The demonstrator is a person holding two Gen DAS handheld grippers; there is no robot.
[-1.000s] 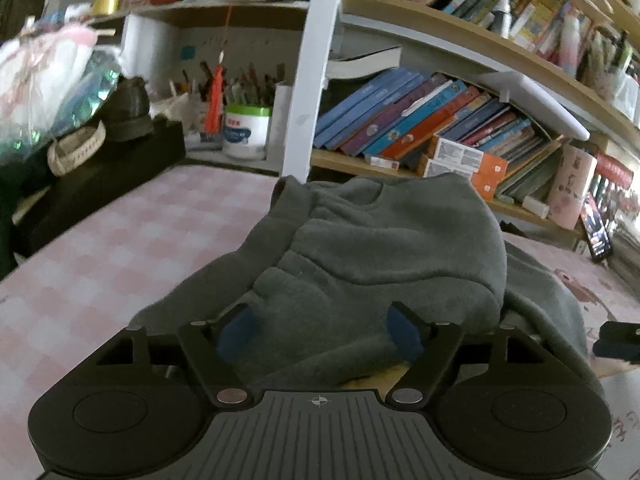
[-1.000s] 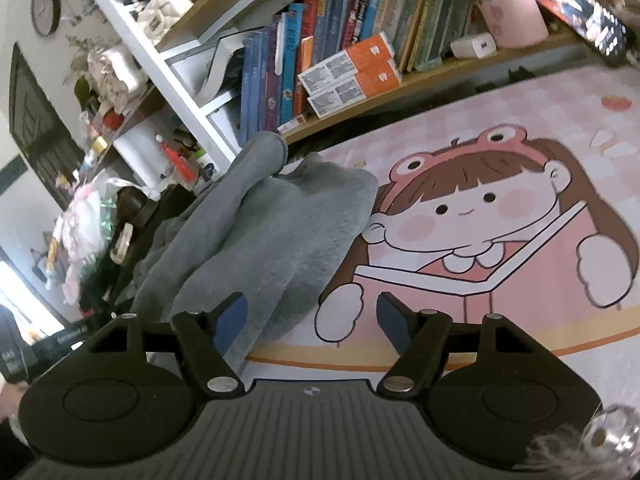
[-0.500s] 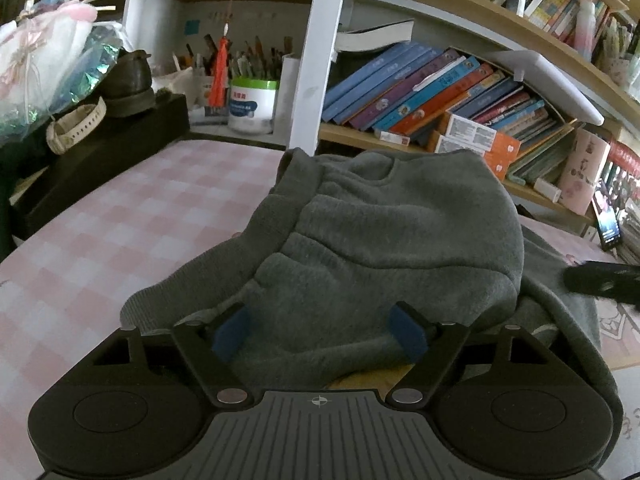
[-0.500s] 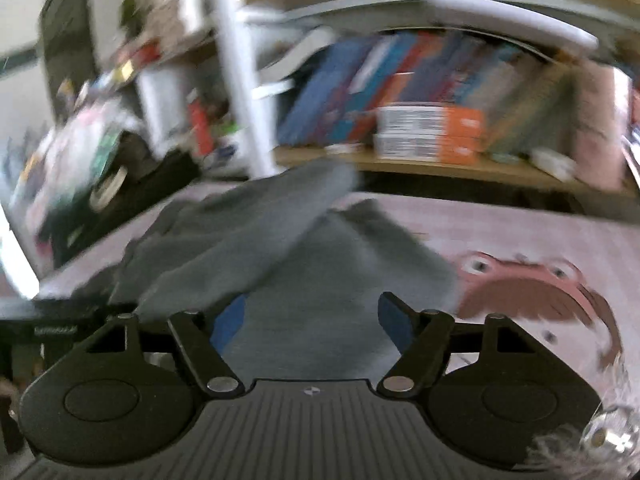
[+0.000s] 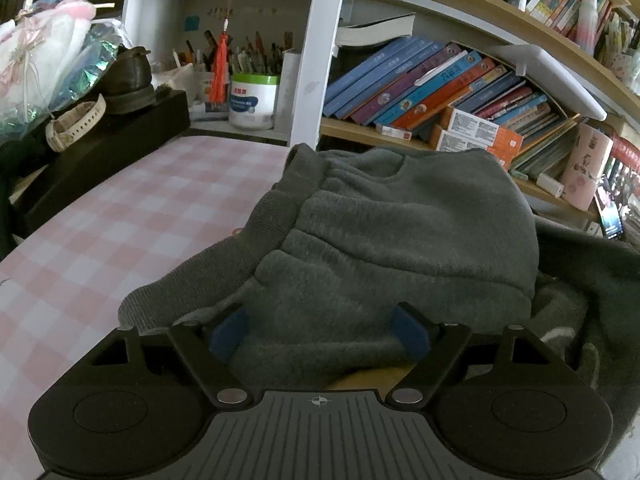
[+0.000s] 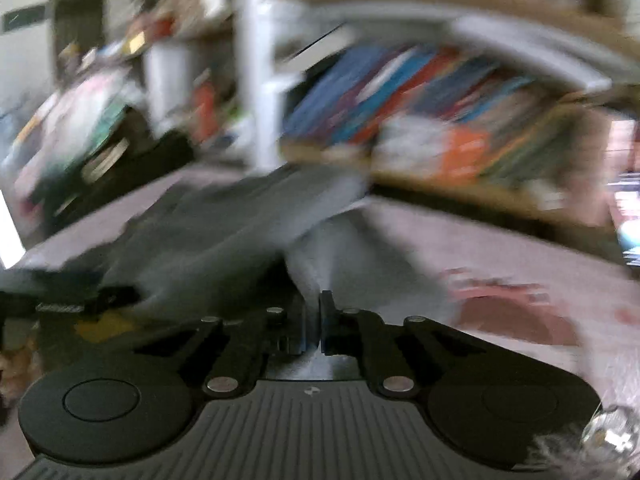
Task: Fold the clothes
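Right gripper snapped closed on sweatshirt; blurred.

Count on inspection: one grey sweatshirt; two orange-and-white cartons; one white tub with green rim; one pink cup; one red tassel.
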